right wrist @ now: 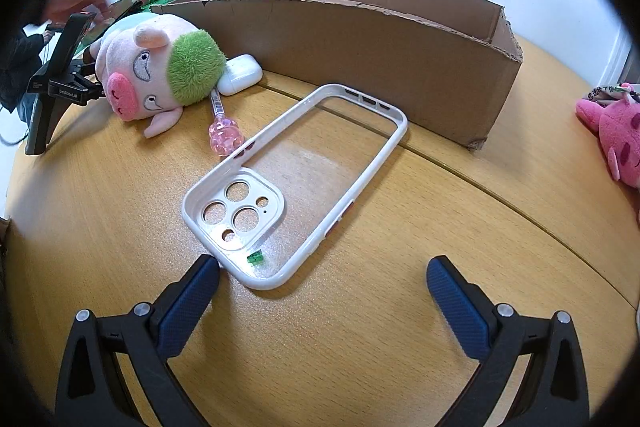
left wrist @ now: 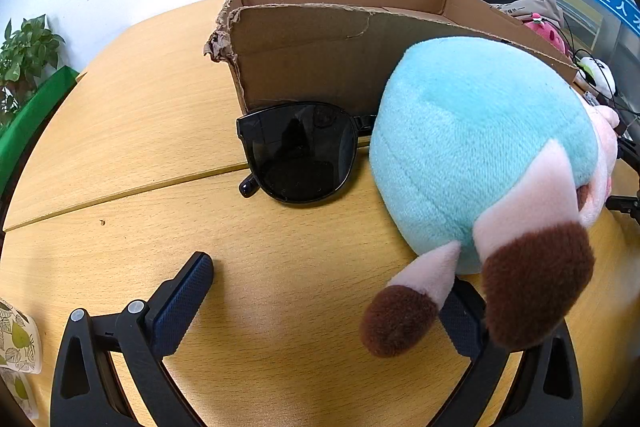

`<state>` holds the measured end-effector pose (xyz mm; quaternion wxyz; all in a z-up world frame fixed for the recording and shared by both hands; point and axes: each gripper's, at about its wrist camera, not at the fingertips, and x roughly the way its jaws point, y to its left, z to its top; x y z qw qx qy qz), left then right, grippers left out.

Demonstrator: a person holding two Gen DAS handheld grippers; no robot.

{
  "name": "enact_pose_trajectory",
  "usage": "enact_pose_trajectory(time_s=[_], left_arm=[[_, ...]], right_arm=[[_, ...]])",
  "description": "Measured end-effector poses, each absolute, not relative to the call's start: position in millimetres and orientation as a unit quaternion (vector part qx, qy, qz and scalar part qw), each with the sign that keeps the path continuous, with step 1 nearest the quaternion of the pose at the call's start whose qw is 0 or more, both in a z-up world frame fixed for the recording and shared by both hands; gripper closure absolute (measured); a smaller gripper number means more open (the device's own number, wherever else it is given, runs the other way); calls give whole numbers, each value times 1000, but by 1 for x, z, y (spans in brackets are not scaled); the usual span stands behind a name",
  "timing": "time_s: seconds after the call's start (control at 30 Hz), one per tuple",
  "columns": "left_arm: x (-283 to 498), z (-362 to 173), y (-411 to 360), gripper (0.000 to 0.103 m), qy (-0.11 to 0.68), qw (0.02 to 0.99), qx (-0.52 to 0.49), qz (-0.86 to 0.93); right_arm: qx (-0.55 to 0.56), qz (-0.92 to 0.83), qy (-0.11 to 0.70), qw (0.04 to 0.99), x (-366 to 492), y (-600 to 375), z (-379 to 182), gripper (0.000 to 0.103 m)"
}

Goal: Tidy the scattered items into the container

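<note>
Both tools gape empty over the wooden table (right wrist: 460, 211); right gripper (right wrist: 322, 277) faces the phone case (right wrist: 296, 183) at frame centre, cardboard box (right wrist: 360, 51) behind; left gripper (left wrist: 324, 291) sits beside the plush pig (left wrist: 480, 155) and sunglasses (left wrist: 300, 151); best pinch the case's near rim squarely.

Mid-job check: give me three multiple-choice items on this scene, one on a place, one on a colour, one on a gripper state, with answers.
1. The sunglasses lie:
A. inside the cardboard box
B. on the table against the cardboard box
C. on the plush pig

2. The tuft on the plush pig is:
A. green
B. blue
C. red

3. The right gripper is:
A. shut on the phone case
B. open, empty
C. out of view

Answers: B, they rest at the box's outer wall; A, green fuzz beside its face; B, fingers spread, phone case lying free ahead.
</note>
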<state>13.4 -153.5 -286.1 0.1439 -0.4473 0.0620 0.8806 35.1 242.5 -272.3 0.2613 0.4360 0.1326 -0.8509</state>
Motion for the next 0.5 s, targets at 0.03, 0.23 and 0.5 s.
enact_pose_trajectory(time_s=[0.03, 0.23, 0.5], left_arm=[[13, -286, -153, 0, 62, 143, -447, 881], [13, -285, -153, 0, 58, 137, -448, 882], [13, -286, -152, 0, 55, 131, -448, 883]], right_arm=[[436, -852, 131, 259, 36, 242, -272, 0], [439, -857, 124, 241, 36, 235, -274, 0], [533, -809, 134, 208, 43, 223, -267, 0]])
